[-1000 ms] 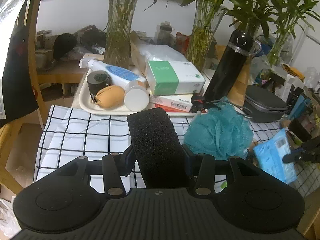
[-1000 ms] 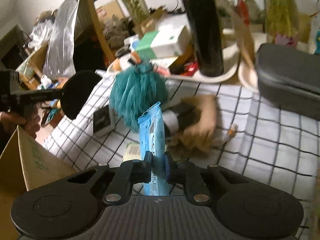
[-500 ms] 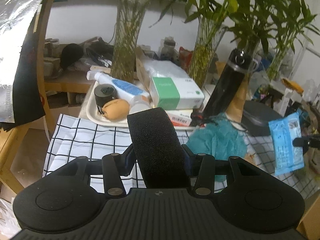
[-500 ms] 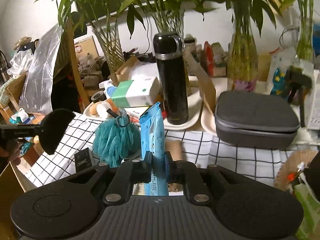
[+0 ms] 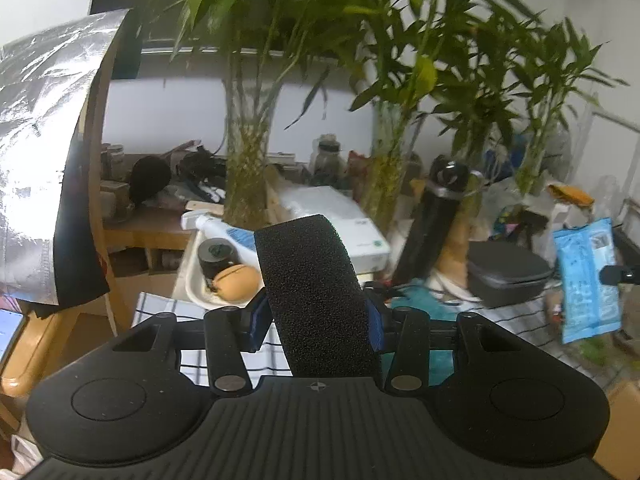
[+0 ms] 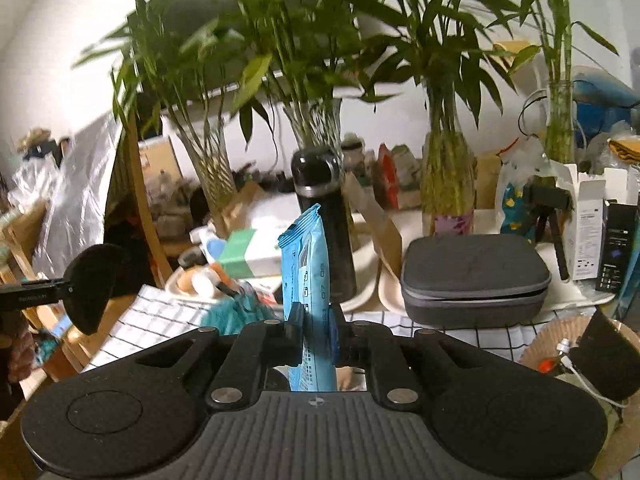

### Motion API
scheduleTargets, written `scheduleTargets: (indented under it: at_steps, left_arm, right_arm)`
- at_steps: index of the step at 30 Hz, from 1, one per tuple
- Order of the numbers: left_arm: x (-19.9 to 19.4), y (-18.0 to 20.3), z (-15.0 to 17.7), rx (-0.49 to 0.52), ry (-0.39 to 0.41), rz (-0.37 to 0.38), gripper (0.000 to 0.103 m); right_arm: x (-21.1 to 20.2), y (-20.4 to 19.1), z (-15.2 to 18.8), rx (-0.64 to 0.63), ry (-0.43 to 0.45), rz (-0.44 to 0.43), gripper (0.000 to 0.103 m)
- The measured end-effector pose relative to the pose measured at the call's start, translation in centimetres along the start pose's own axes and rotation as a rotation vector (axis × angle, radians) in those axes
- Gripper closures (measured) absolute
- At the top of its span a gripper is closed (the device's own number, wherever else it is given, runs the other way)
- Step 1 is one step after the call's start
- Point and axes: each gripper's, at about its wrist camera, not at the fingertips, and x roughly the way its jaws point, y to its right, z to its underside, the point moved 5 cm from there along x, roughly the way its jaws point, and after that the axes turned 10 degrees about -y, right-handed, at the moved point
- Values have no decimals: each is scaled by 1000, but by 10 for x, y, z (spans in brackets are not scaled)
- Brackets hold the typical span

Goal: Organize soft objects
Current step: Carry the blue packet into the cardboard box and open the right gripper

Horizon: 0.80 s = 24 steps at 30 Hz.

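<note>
Jaws clamped — black sponge point(image 5: 316, 292), blue packet point(image 6: 306, 264).

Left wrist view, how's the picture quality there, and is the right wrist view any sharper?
Left wrist view: the black sponge in the left gripper is crisp, the bamboo leaves are smeared by motion, and the foil sheet glares white. Right wrist view: the blue packet is sharp, the leaves blur, and the fisheye bends the edges in both.

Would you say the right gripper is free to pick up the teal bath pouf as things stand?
Probably not: the right gripper is shut on the blue packet, so its jaws are occupied. The teal bath pouf lies uncovered on the checked cloth below it.
</note>
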Motion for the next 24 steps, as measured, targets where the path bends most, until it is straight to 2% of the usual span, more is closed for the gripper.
scheduleTargets:
  at_steps: [6, 10, 15, 24]
  left_arm:
    - [-27, 25, 4, 78, 24, 7, 57]
    - [-45, 39, 4, 117, 34, 17, 57]
    - [-64, 51, 10, 163, 27, 21, 57]
    - [-87, 71, 30, 203, -3, 37, 57]
  right_arm:
    - [-26, -9, 6, 34, 38, -61, 89]
    - [-41, -13, 11, 90, 55, -164, 89]
    - [-56, -22, 22, 122, 58, -251, 89]
    - [-75, -49, 46, 97, 24, -321, 89]
